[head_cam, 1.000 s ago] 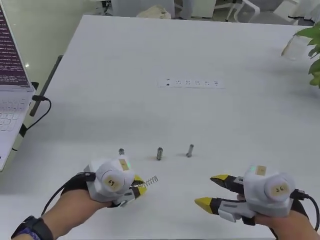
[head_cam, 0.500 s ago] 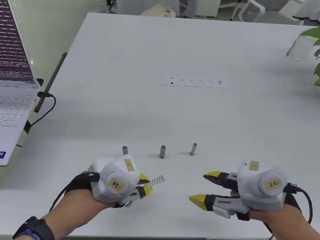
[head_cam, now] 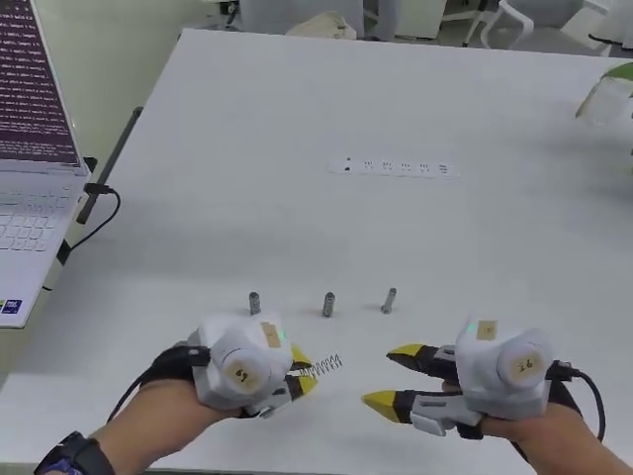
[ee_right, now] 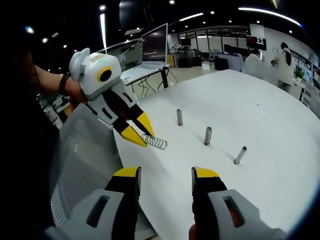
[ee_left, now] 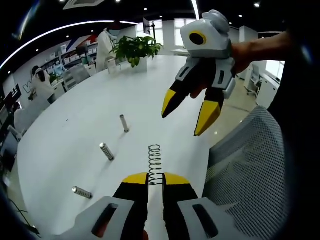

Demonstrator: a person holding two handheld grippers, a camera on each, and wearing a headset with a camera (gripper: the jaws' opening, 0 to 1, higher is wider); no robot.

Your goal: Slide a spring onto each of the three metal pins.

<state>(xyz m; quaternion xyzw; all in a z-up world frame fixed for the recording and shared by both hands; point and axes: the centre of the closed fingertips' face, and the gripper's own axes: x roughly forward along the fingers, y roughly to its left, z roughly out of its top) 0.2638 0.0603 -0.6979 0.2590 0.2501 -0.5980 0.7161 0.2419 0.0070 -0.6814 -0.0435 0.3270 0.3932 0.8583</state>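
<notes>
White bench (head_cam: pixel 297 119), left hand-held gripper (head_cam: pixel 302 382) pinching seemingly steel coil spring (head_cam: pixel 324 367), right one (head_cam: pixel 380 377) spread

A power strip (head_cam: pixel 394 167) sits flush in the white table (head_cam: pixel 247 119) — well left of it an open laptop (head_cam: pixel 35 99), far right a plant (head_cam: pixel 611 91).

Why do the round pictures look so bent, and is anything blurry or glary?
Head view: even soft light, straight table edges, pins small but crisp. Left gripper view: fisheye lens bows the table into a curve, ceiling lamps streak white, the spring is sharp. Right gripper view: same bowing, dark ceiling, far laptop a little soft.
</notes>
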